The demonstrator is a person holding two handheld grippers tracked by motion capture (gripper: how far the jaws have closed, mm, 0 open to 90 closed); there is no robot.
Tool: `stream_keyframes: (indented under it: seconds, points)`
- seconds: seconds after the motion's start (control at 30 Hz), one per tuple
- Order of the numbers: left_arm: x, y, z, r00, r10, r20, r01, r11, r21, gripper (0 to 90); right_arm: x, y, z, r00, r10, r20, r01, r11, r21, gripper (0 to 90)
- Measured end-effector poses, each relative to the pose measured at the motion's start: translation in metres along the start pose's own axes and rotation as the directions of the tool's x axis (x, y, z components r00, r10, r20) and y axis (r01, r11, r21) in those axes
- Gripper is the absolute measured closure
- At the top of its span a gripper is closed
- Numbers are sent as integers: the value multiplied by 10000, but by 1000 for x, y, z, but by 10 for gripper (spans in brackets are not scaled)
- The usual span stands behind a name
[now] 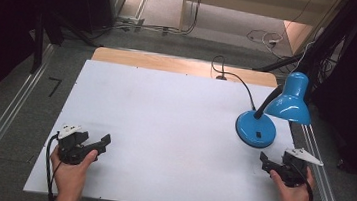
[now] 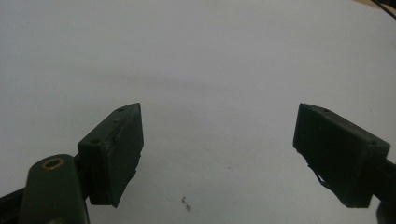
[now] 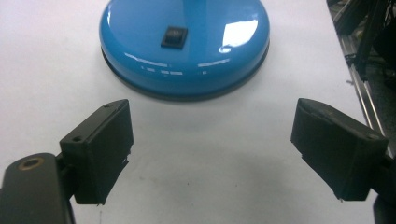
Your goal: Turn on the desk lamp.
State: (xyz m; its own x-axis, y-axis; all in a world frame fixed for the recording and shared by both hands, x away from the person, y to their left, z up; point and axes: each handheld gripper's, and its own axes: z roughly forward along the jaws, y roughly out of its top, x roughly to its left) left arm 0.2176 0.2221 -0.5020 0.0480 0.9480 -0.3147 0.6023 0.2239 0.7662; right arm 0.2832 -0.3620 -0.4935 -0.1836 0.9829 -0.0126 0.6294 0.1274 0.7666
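A blue desk lamp stands at the right of the white table. Its round base carries a black switch, a black neck bends up from it, and the shade hangs over the table's right edge. My right gripper rests near the front right corner, just short of the lamp base, open with nothing between its jaws. At the front left my left gripper lies on the bare table top, also open and empty.
The lamp's black cord runs from the base to the table's far wooden edge. Metal rails line the floor on both sides. More cables lie on the floor beyond the table.
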Motion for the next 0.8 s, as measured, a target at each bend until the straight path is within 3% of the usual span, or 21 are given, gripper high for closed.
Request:
stream_keyframes:
  seconds: [0.8]
  points:
    - [0, 0, -1, 10000, -1, -34, 1, 10000, -20, 168, 10, 19, 2, 9995, -79, -318, 65, 9990, -435, 142]
